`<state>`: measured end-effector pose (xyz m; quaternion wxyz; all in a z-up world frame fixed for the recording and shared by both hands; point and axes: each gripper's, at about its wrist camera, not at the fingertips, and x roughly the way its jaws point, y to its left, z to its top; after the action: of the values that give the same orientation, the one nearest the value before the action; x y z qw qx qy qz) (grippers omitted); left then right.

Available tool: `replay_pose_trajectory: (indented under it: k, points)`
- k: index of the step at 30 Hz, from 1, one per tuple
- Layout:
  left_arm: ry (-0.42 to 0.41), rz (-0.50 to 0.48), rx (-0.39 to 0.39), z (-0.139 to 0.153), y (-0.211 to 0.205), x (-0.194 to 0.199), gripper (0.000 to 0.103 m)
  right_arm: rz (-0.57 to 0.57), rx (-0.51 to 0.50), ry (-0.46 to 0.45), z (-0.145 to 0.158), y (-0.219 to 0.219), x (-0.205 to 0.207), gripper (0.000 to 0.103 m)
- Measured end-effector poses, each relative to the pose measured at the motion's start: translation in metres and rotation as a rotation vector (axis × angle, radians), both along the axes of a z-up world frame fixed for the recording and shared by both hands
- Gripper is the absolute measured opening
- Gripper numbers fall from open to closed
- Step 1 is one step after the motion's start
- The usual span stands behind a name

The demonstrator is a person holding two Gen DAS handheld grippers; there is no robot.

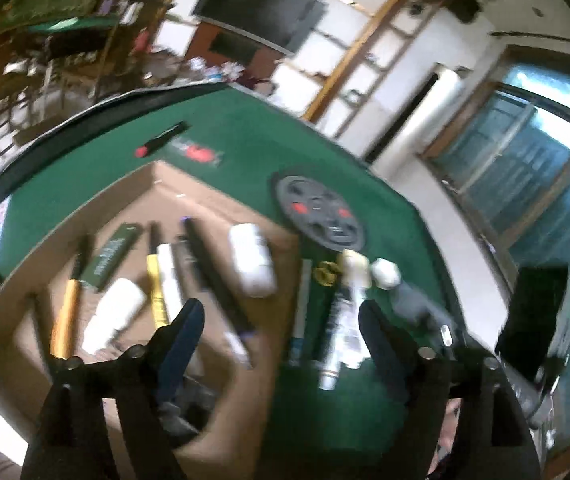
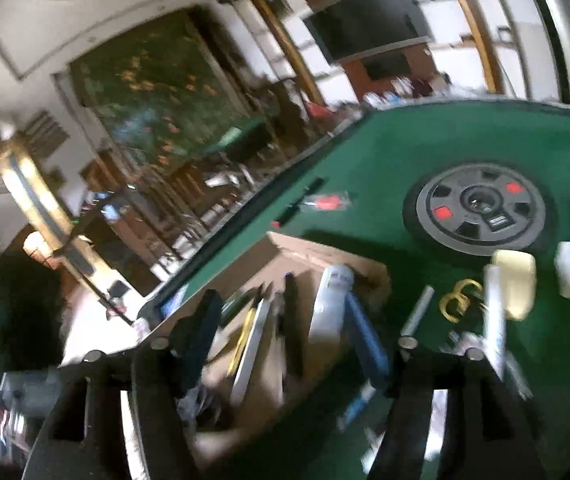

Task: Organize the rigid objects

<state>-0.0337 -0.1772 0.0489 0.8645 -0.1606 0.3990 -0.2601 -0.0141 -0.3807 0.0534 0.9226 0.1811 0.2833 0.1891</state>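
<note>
Green felt table (image 1: 253, 140) carries an open cardboard box (image 1: 213, 204) holding pens, a white bottle (image 1: 114, 314) and a white case (image 1: 252, 258) side by side. Right of the box, on the felt, lie a black round centre disc (image 2: 481, 210), a cream case (image 2: 515, 282) and gold rings (image 2: 459, 300). Left gripper (image 1: 281, 320) and right gripper (image 2: 285, 320) both hang with jaws spread wide, nothing between them.

Bare felt (image 2: 425, 148) beyond round hub (image 2: 479, 210); cardboard box (image 1: 189, 200) crowded.
</note>
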Motion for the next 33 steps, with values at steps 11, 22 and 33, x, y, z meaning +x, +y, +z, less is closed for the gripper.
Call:
replay_pose_trajectory:
  k: [11, 22, 33]
  points:
    - [-0.028, -0.139, 0.009, 0.005, -0.059, -0.031, 0.084, -0.452, -0.276, -0.002, -0.02, -0.167, -0.19, 0.071]
    - [0.005, -0.134, 0.018, -0.001, -0.067, -0.031, 0.084, -0.474, -0.356, 0.083, -0.048, -0.192, -0.191, 0.071]
    - [0.036, -0.124, 0.017, -0.008, -0.06, -0.029, 0.084, -0.458, -0.323, 0.102, -0.042, -0.202, -0.173, 0.071]
